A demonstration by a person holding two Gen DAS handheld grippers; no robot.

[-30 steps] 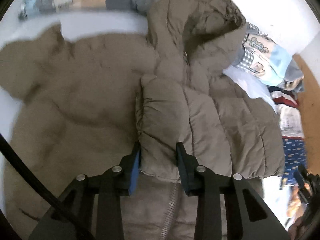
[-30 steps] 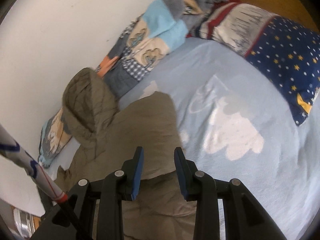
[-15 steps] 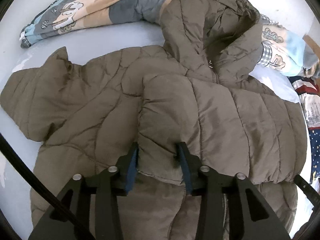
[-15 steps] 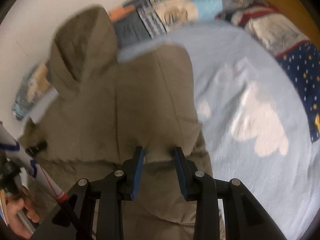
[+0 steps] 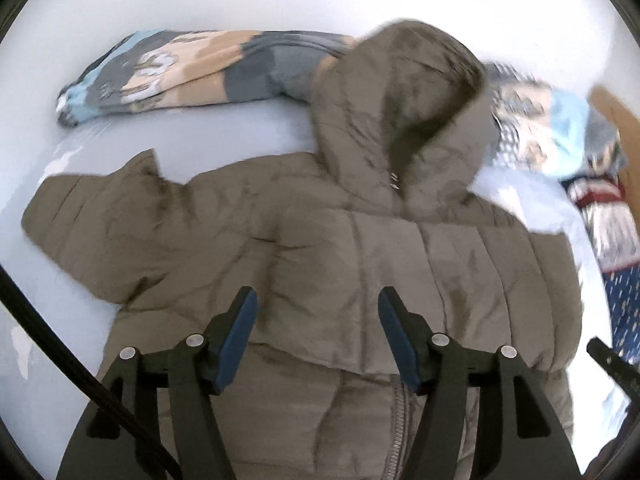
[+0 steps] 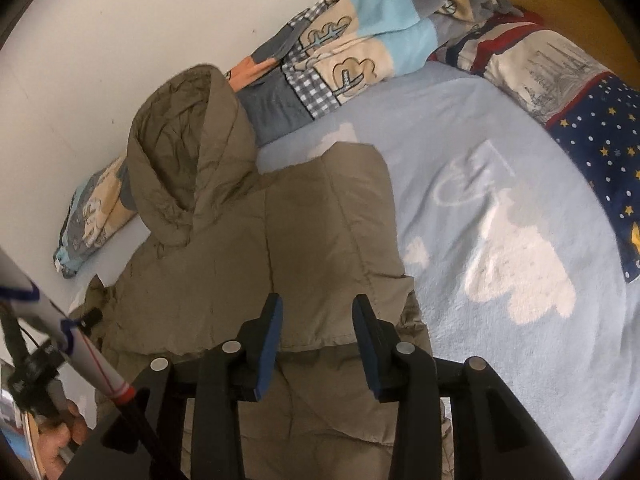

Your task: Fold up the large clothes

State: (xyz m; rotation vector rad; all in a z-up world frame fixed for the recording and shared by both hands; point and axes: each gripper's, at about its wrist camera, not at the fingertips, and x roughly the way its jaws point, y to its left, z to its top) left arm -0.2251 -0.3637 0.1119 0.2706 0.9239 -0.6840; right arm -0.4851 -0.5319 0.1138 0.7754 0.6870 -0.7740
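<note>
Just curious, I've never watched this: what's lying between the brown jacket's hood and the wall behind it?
The patchwork blanket, bunched along the wall, lies behind the hood; the right wrist view shows it best.

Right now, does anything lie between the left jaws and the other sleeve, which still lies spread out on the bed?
Nothing visible does. The left gripper, jaws opening with no fabric pinched, hangs over the jacket; only the jacket's body lies between it and the spread sleeve.
</note>
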